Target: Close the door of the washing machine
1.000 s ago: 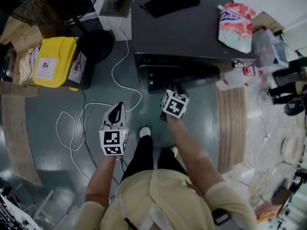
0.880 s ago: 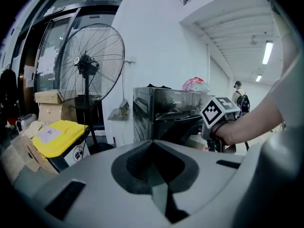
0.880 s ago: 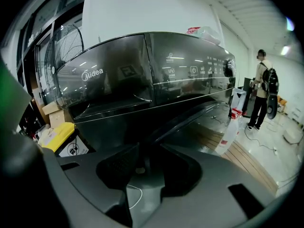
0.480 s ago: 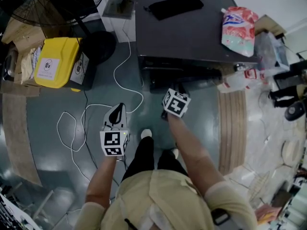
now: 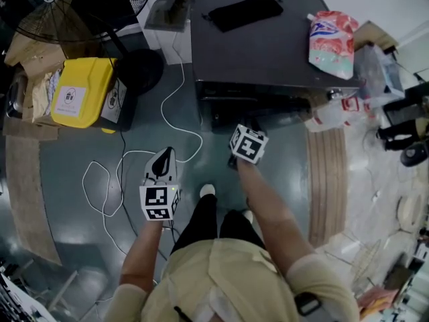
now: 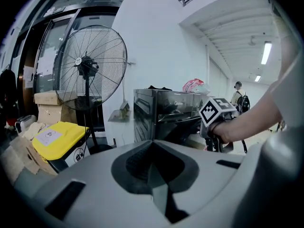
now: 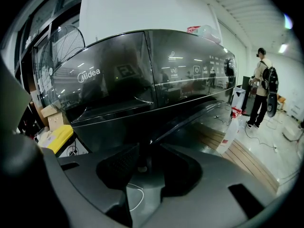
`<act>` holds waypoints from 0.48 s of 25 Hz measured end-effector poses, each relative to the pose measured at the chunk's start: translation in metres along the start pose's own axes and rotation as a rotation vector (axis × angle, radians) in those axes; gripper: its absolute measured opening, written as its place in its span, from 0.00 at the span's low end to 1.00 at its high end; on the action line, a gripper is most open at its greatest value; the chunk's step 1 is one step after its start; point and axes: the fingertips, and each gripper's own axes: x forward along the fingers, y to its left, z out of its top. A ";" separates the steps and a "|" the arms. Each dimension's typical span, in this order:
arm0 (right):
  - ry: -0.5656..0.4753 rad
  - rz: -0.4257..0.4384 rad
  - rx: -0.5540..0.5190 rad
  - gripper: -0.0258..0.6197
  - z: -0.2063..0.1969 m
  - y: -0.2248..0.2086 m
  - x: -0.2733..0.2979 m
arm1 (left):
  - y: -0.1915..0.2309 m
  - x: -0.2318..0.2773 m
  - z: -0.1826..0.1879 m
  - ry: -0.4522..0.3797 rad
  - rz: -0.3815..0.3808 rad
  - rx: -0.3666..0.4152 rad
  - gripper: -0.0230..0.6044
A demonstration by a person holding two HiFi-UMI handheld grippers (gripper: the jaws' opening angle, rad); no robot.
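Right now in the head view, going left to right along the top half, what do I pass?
yellow bin → fan base → washing machine → refill pouch at the right end of its top

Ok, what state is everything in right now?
Washing machine door: partly open, its edge between the right jaws.
Right gripper: open, not clamping.
Left gripper: shut, empty.
Yellow-lidded bin: lid closed.
Detergent pouch: lying on the washing machine top.
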 end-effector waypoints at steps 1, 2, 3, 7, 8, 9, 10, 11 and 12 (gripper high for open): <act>0.002 0.005 -0.006 0.24 0.000 0.001 0.000 | 0.001 0.000 0.000 -0.001 0.000 -0.001 0.02; 0.002 0.011 -0.014 0.24 0.000 0.002 0.000 | 0.002 -0.001 0.000 -0.001 0.000 -0.005 0.02; 0.001 0.018 -0.022 0.24 0.001 0.002 0.000 | 0.003 -0.001 0.000 -0.002 0.003 -0.012 0.02; 0.006 0.019 -0.023 0.24 0.003 -0.009 -0.004 | 0.003 -0.003 0.010 -0.028 0.018 -0.062 0.02; 0.009 0.017 -0.020 0.24 0.003 -0.013 -0.006 | 0.001 -0.002 0.014 -0.036 0.016 -0.066 0.02; 0.011 0.020 -0.018 0.24 0.003 -0.016 -0.009 | -0.001 -0.001 0.017 -0.043 0.014 -0.066 0.02; 0.013 0.027 -0.015 0.24 0.004 -0.018 -0.011 | -0.004 -0.001 0.020 -0.050 0.011 -0.065 0.02; 0.015 0.036 -0.011 0.24 0.004 -0.019 -0.014 | -0.006 0.000 0.023 -0.057 0.010 -0.065 0.02; 0.018 0.045 -0.007 0.24 0.004 -0.020 -0.017 | -0.008 0.000 0.025 -0.062 0.011 -0.069 0.02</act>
